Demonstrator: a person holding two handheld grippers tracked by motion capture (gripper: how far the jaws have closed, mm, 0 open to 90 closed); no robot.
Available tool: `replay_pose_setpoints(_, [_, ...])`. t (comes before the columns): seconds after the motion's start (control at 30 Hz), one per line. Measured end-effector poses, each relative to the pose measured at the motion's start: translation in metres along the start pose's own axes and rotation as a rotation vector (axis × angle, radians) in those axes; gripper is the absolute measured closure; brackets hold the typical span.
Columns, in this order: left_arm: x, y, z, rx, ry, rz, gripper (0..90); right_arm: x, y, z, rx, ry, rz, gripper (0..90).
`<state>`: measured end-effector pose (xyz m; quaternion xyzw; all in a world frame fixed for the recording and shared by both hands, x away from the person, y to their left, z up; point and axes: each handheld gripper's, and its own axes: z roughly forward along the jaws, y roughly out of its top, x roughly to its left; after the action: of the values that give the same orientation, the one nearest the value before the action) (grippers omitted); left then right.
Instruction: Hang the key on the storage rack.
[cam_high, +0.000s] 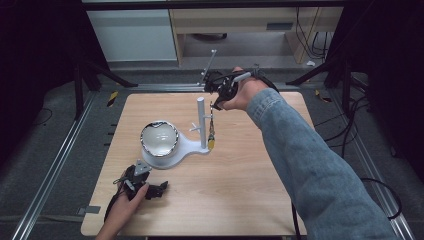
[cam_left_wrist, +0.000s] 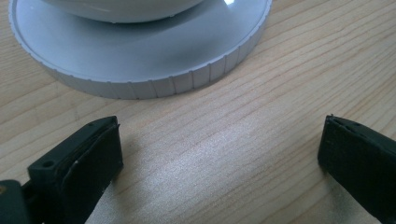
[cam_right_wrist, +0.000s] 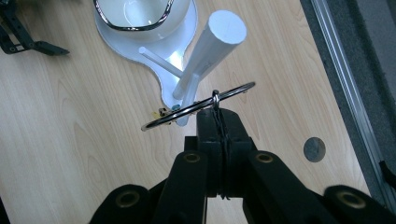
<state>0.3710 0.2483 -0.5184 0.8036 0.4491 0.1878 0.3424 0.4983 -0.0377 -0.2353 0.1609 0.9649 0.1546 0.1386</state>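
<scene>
Right gripper clamped on thin metal key ring, beside white upright post, seemingly unhung. Left gripper wide open, empty, near side.

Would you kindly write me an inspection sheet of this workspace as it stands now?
Surface: light wooden table, bare around the stand.
Job's things: white stand with an upright post and side pegs; white bowl with a metallic rim on its round base; metal ring with a small charm hanging below it.
Clutter: nothing seen.
Grippers: left gripper low on the table by the stand's base, jaws wide apart, nothing between them; right gripper raised beside the post, jaws closed on the ring.
Cables: black cables on the floor at the right.
Surroundings: metal rails along the table, light cabinets behind.
</scene>
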Motion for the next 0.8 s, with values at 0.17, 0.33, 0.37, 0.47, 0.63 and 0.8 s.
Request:
replay_pose_setpoints(0.17, [0.0, 0.0, 0.0, -0.001, 0.0, 0.0, 0.0, -0.001, 0.002, 0.006, 0.012, 0.003, -0.005, 88.9])
replay_pose_setpoints(0.33, [0.0, 0.0, 0.0, 0.001, 0.0, 0.002, 0.0, -0.004, 0.004, 0.014, 0.029, 0.008, -0.002, 88.8])
replay_pose_setpoints(0.37, [0.0, 0.0, 0.0, 0.001, 0.0, 0.002, 0.0, -0.004, 0.004, 0.014, 0.029, 0.008, -0.002, 88.8])
replay_pose_setpoints(0.47, [0.0, 0.0, 0.0, 0.001, -0.001, 0.001, 0.0, -0.005, 0.005, 0.017, 0.034, 0.01, -0.001, 88.9])
replay_pose_setpoints(0.63, [0.0, 0.0, 0.0, 0.002, -0.001, 0.002, 0.0, -0.007, 0.007, 0.021, 0.03, 0.02, 0.003, 88.8])
replay_pose_setpoints(0.8, [0.0, 0.0, 0.0, 0.002, -0.001, 0.002, 0.0, -0.007, 0.008, 0.025, 0.043, 0.023, 0.009, 88.8])
